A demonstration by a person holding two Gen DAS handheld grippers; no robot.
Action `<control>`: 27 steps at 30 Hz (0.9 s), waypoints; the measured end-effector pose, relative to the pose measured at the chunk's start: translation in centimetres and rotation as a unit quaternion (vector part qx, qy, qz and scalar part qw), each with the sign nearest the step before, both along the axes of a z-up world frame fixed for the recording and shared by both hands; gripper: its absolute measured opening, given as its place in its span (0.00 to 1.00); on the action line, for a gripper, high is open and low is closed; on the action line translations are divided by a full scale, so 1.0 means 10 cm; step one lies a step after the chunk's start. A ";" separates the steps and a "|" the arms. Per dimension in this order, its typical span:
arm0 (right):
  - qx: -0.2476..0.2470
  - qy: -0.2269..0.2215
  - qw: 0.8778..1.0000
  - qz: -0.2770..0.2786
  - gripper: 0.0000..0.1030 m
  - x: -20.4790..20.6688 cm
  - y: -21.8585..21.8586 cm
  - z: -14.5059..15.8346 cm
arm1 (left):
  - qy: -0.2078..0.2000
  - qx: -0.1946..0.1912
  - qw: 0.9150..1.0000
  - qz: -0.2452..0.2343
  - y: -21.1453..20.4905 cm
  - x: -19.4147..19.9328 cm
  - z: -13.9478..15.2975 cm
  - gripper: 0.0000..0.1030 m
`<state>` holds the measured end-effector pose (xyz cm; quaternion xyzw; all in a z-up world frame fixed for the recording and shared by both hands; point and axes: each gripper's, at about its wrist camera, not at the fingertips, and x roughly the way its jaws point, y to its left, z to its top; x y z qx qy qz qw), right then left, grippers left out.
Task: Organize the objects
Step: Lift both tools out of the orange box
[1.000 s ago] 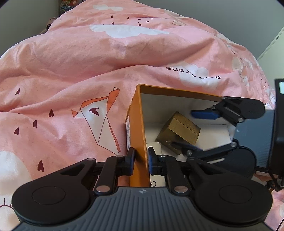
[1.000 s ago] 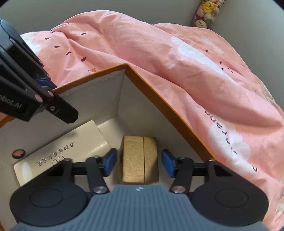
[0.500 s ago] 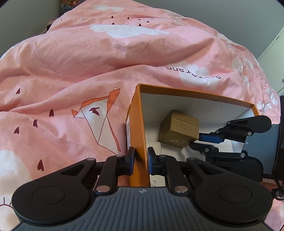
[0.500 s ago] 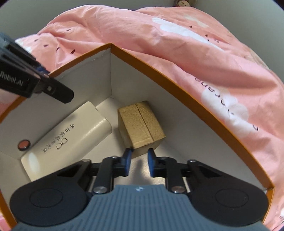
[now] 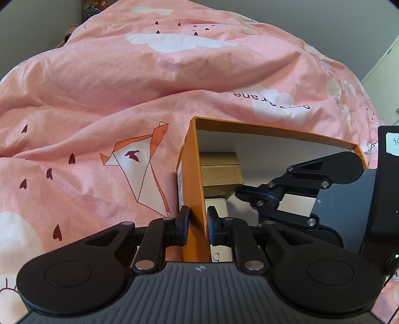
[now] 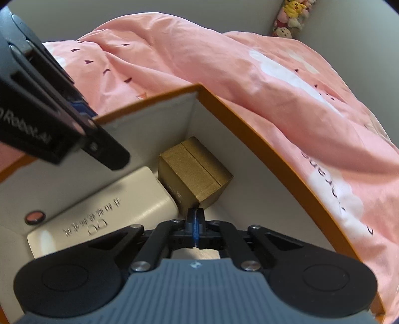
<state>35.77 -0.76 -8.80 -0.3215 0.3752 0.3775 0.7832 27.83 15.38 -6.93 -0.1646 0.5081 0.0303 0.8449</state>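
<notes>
Right gripper (image 6: 196, 228) — jaws together — just before gold box (image 6: 193, 169) beside cream case (image 6: 99, 211), inside orange box (image 6: 261, 147).

A bed is covered by a rumpled pink duvet (image 5: 154, 82) printed with white clouds, small dark hearts and an orange origami fox (image 5: 139, 172). Plain grey walls (image 6: 174, 27) rise behind it, evenly daylit. A hanging column of plush toys (image 6: 294, 17) occupies the far corner, and a white panelled surface (image 5: 385, 59) stands past the bed's right edge.

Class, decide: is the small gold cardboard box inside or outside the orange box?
Inside: the small gold cardboard box sits in the orange box's corner.
</notes>
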 end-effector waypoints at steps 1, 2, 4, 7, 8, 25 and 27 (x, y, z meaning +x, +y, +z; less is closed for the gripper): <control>0.002 0.001 1.000 0.001 0.00 0.00 0.02 0.00 | 0.000 0.000 1.000 0.000 0.00 0.00 0.00 0.16; 0.005 0.003 1.000 0.002 0.00 -0.01 0.04 0.01 | 0.000 0.000 1.000 0.000 0.00 0.00 0.00 0.16; 0.008 0.009 1.000 0.001 0.00 -0.01 0.07 0.01 | 0.000 0.000 1.000 0.000 0.00 0.00 0.00 0.16; 0.006 0.006 1.000 -0.001 0.00 -0.02 0.08 0.00 | 0.000 0.003 1.000 -0.002 0.00 0.00 0.01 0.16; 0.007 0.006 1.000 -0.003 0.00 -0.02 0.07 0.01 | 0.000 0.004 1.000 -0.004 -0.01 0.00 0.01 0.16; 0.109 -0.010 0.989 -0.096 0.26 -0.51 -0.56 0.73 | -0.091 0.069 0.993 -0.027 -0.35 -0.49 0.65 0.42; 0.124 -0.015 0.987 -0.104 0.36 -0.65 -0.67 0.81 | -0.115 0.074 0.990 -0.034 -0.44 -0.66 0.78 0.50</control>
